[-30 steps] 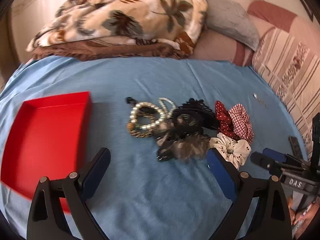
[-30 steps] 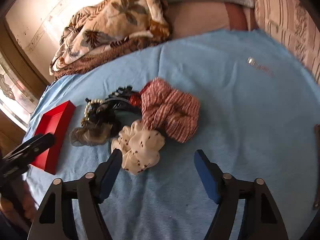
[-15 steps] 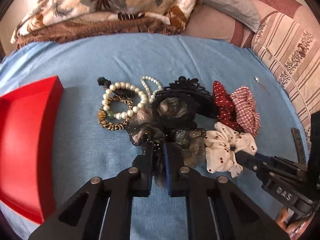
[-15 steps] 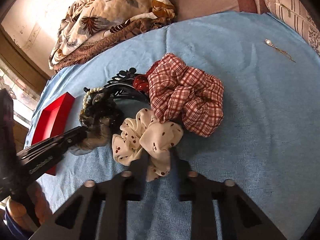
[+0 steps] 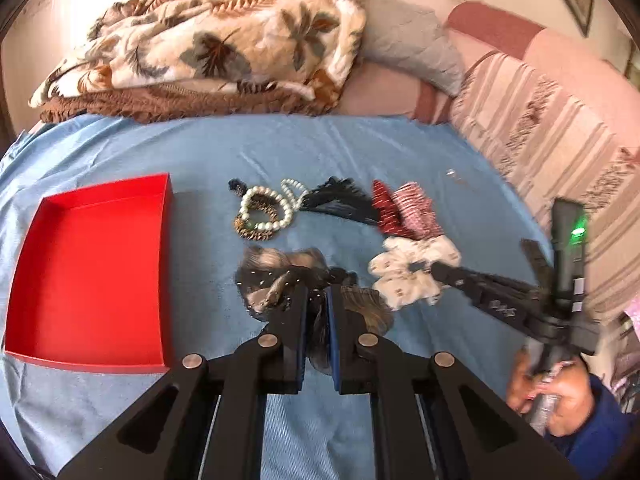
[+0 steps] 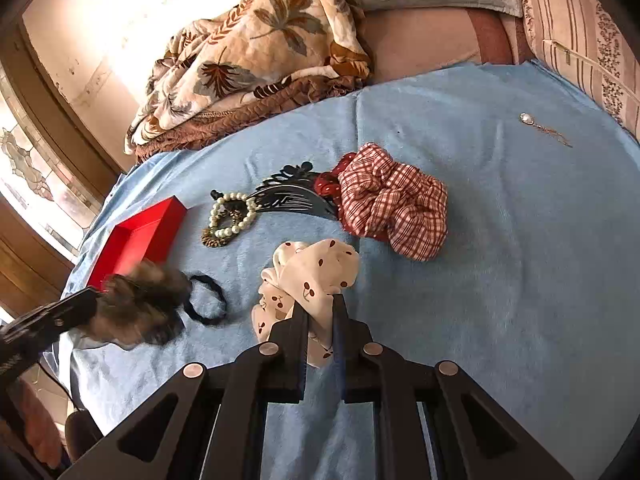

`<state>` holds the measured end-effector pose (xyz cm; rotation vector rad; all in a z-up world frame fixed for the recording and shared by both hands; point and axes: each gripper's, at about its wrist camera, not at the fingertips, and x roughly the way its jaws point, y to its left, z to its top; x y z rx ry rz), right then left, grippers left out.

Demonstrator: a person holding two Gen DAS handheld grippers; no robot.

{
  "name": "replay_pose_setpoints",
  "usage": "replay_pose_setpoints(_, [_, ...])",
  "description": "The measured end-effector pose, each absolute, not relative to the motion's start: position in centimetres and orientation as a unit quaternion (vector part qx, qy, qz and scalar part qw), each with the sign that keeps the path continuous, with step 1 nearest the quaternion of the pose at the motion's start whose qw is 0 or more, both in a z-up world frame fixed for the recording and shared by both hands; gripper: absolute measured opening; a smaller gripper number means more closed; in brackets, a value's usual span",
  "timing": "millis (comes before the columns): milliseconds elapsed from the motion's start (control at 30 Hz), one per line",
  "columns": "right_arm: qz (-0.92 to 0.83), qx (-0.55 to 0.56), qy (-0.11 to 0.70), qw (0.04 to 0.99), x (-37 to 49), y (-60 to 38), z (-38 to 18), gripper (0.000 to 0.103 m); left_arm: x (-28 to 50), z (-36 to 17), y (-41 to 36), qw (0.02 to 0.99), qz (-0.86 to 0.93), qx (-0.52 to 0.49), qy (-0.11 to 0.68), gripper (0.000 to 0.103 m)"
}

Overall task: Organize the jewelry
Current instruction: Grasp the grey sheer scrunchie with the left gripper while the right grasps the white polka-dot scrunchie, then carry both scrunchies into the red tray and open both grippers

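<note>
My left gripper (image 5: 318, 296) is shut on a grey-brown fuzzy scrunchie (image 5: 276, 268), raised a little off the blue sheet. A black elastic loop (image 6: 206, 300) trails beside it. My right gripper (image 6: 320, 304) is closing tight on a white cherry-print scrunchie (image 6: 312, 272), with its pads pressing the fabric. An open red box (image 5: 88, 272) lies at the left. Pearl bracelets (image 5: 264, 212), a black hair comb (image 5: 340, 204), a red checked scrunchie (image 6: 392, 212) and a dark red dotted one (image 6: 326, 184) lie in a row behind.
A small drop earring (image 6: 528, 119) lies alone on the sheet at the far right. A folded leaf-print blanket (image 5: 216, 40) and pillows line the back. Striped cushions (image 5: 560, 140) stand along the right. A person's hand (image 5: 560, 400) holds the right gripper.
Both grippers went from wide open to shut, the left on the grey-brown scrunchie and the right on the white one. The left has pulled its scrunchie out of the pile, back and upward.
</note>
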<state>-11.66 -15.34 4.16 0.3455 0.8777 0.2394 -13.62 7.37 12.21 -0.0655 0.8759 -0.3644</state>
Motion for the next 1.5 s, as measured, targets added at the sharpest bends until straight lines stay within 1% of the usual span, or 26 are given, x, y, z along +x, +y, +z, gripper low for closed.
replay_pose_setpoints(200, [0.114,0.146,0.415,0.891,-13.4,-13.6,4.2,0.012,-15.7,15.4,7.5,0.897,-0.231,-0.031,0.374,0.009])
replay_pose_setpoints(267, [0.108,0.14,0.417,0.892,-13.6,-13.4,4.0,0.012,-15.2,14.8,6.4,0.898,-0.203,0.011,0.389,0.009])
replay_pose_setpoints(467, [0.096,0.141,0.411,0.896,-14.2,-14.0,4.1,0.012,-15.6,15.0,7.7,0.904,-0.188,0.003,0.384,0.008])
replay_pose_setpoints(567, [0.095,0.153,0.411,0.894,-14.4,-14.4,4.5,0.012,-15.3,15.3,9.8,0.914,-0.149,0.006,0.376,0.008])
replay_pose_setpoints(733, [0.119,0.144,0.398,0.898,-14.7,-13.1,7.1,0.012,-13.6,15.6,15.2,0.927,-0.082,-0.021,0.365,0.008])
replay_pose_setpoints(1000, [0.155,0.136,0.418,0.884,-11.1,-7.7,9.9,0.012,-8.9,14.1,23.6,0.927,0.001,-0.08,0.367,0.008])
replay_pose_setpoints(1300, [0.193,0.092,0.429,0.878,-4.8,2.7,12.0,0.012,-2.4,9.4,33.4,0.9,0.057,-0.175,0.395,0.009])
replay_pose_setpoints(1400, [0.21,0.079,0.438,0.871,-2.5,6.6,11.4,0.012,-0.4,7.7,35.9,0.885,0.067,-0.21,0.409,0.009])
replay_pose_setpoints(1500, [0.215,0.056,0.451,0.865,0.3,10.7,9.9,0.012,0.6,7.1,36.8,0.885,0.075,-0.209,0.409,0.009])
